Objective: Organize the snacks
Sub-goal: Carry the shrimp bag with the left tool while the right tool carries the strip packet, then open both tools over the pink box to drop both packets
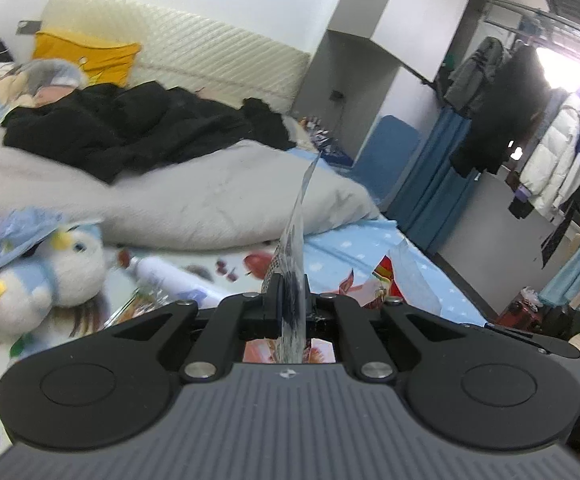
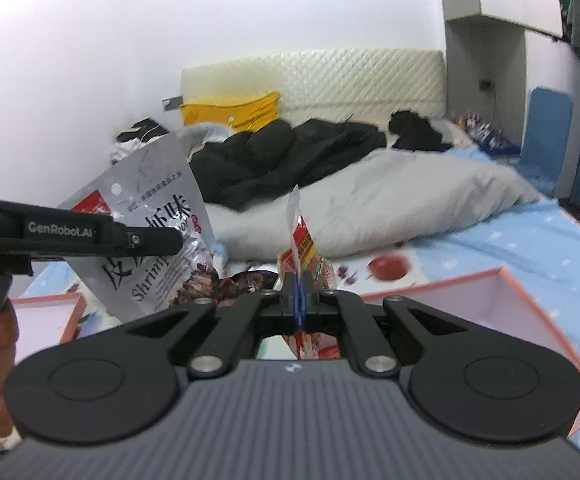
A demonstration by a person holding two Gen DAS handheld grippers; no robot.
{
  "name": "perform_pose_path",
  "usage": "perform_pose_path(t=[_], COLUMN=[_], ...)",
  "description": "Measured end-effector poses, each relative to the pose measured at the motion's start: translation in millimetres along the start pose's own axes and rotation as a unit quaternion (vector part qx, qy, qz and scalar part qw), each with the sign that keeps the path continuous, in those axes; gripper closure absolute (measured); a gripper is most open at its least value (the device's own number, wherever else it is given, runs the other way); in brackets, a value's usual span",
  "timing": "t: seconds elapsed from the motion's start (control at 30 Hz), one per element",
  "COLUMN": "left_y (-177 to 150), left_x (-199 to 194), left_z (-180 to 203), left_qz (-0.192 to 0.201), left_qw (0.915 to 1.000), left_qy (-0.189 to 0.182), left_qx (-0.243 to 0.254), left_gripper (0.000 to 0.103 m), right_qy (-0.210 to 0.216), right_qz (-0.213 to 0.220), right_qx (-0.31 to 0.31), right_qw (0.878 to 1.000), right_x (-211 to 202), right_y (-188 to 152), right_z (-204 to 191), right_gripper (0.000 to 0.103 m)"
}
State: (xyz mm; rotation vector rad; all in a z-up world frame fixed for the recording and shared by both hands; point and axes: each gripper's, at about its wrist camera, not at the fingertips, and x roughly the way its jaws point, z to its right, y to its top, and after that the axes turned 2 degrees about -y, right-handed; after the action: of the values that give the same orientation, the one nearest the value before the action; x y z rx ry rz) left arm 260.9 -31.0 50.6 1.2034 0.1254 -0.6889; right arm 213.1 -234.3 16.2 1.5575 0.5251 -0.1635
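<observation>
1. Right now my left gripper has its jaws clamped on the silver shrimp-snack bag, held edge-on and lifted clear above the bed.
2. My right gripper has its jaws pinched tight on a red-and-yellow snack packet, also lifted over the bed, between the two pink trays.
3. Risk: both grips sit on thin film near one edge, so a slick bag could slide out on a fast swing and land back on the bed.
4. Risk: the silver bag hangs large and floppy; it could brush the right gripper, since the two are near each other in the right wrist view.
5. Risk: the penguin plush and white bottle lie close below the left side; a low pass could knock them.
6. Counts: grippers two; held snack bags two; pink trays two, a large one on the right and a smaller one on the left.
7. More packets lie under the jaws, too hidden to count.
</observation>
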Motion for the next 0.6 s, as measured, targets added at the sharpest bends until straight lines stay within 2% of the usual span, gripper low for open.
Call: perform_pose_path(t=[0.13,0.27,0.4,0.6], left_y=[10,14,8,-18], left_x=[20,50,92,155], left_z=[22,49,69,82], left_qz=[-0.006,-0.026,-0.071,-0.137], left_qw=[0.9997,0.9987,0.9955,0.9889], left_qy=[-0.023,-0.043,-0.062,-0.054], left_qx=[-0.001,0.009,0.007,0.016], left_gripper=[0.096,0.096,0.096,0.096], right_qy=[-0.022,-0.044,-0.059,-0.089], right_qz=[0.01,0.0,-0.032,-0.079], right_qx=[0.005,0.029,0.054,0.087], right_qw=[1.0,0.999,0.996,0.989], right_x=[-2,3,19,46], right_y=[8,8,-4,-35], right_z=[25,53,85,127], right_gripper=[0.099,0.099,0.099,0.099])
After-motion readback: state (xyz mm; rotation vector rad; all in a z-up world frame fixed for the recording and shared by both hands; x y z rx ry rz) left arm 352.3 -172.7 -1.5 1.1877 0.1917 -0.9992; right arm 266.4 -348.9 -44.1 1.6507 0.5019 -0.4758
